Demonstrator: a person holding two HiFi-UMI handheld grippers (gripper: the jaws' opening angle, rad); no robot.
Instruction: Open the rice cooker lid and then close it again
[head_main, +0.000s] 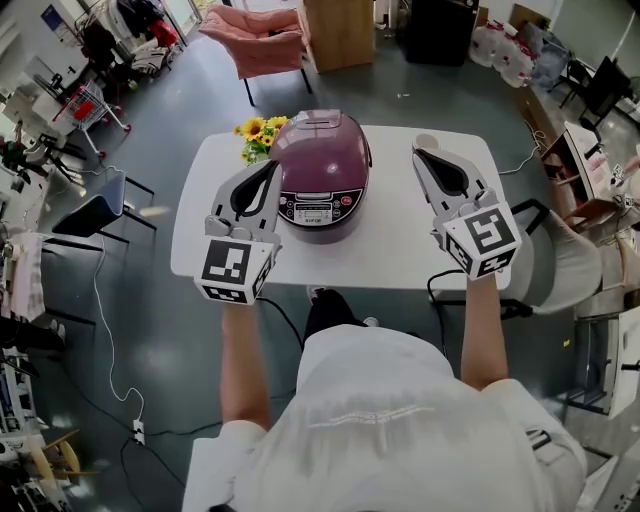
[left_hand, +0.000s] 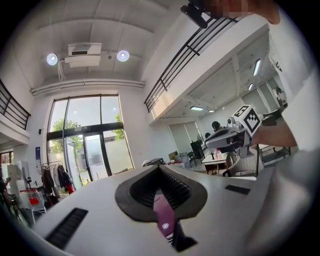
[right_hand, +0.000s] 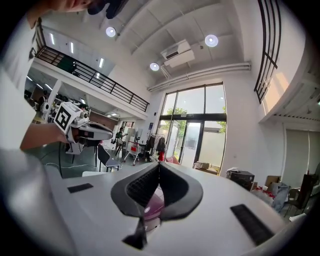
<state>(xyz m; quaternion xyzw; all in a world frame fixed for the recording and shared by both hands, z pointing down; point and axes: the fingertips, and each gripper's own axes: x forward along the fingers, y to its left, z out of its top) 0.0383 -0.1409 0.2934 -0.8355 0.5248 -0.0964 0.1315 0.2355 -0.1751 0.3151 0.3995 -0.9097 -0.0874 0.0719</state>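
Note:
A purple rice cooker (head_main: 322, 175) stands on the white table (head_main: 400, 250) with its lid down and its control panel facing me. My left gripper (head_main: 272, 165) is held just left of the cooker, shut and empty, its tips close to the cooker's side. Well off to the cooker's right, my right gripper (head_main: 424, 150) is also shut with nothing in it. In the left gripper view the closed jaws (left_hand: 159, 167) leave a slot showing a strip of the purple cooker (left_hand: 162, 210). The right gripper view (right_hand: 159, 165) shows the cooker (right_hand: 152, 205) the same way.
Yellow flowers (head_main: 258, 130) sit on the table behind the cooker's left side. A pink chair (head_main: 260, 35) and a wooden cabinet (head_main: 338, 30) stand beyond the table. A blue chair (head_main: 105, 205) is at the left, a grey chair (head_main: 560, 260) at the right.

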